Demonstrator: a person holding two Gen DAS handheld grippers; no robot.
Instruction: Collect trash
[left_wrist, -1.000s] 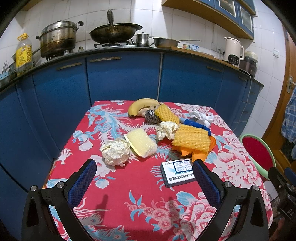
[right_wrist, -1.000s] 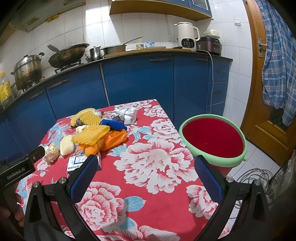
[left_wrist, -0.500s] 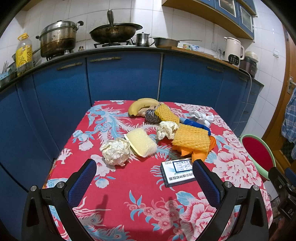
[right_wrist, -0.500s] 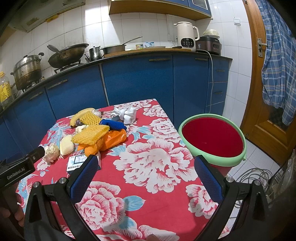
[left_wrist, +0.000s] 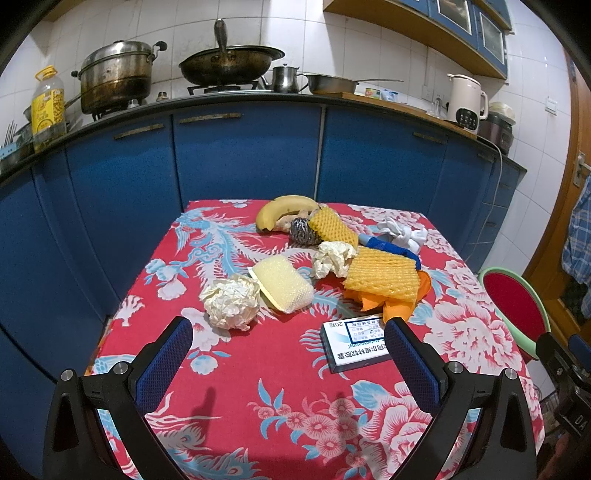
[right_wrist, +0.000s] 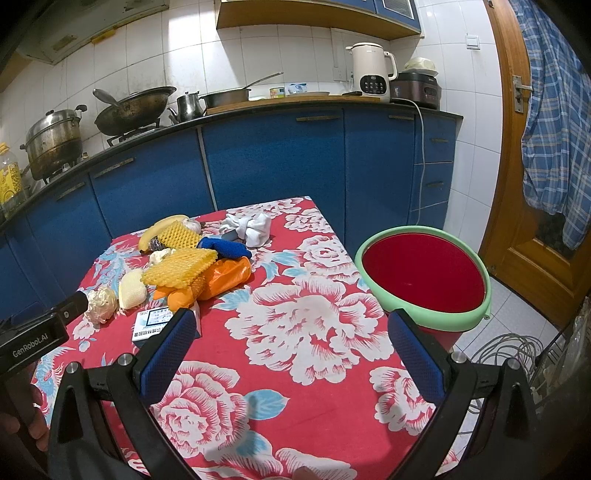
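Left wrist view: the left hand-held gripper (left_wrist: 288, 354) hangs spread wide and empty above the near part of the counter (left_wrist: 258, 398), just as it did 1 s ago; nothing in the pile has shifted. Nearest ahead lie a crumpled paper ball (left_wrist: 229, 302), a pale sponge (left_wrist: 282, 283) touching it, and a small printed box (left_wrist: 356, 341) by the right finger. Behind sit yellow foam netting (left_wrist: 380, 277) over an orange bag (left_wrist: 397, 304), a 2nd paper wad (left_wrist: 332, 257) and a banana (left_wrist: 282, 212).

Right wrist view: the right hand-held gripper (right_wrist: 291, 350) is likewise spread, holding nothing, unmoved. The red bin (right_wrist: 423, 275) with its green rim stands just beside the counter's right edge, apparently bare inside.

No change means collecting has not begun; the paper ball looks the easiest 1st pick.
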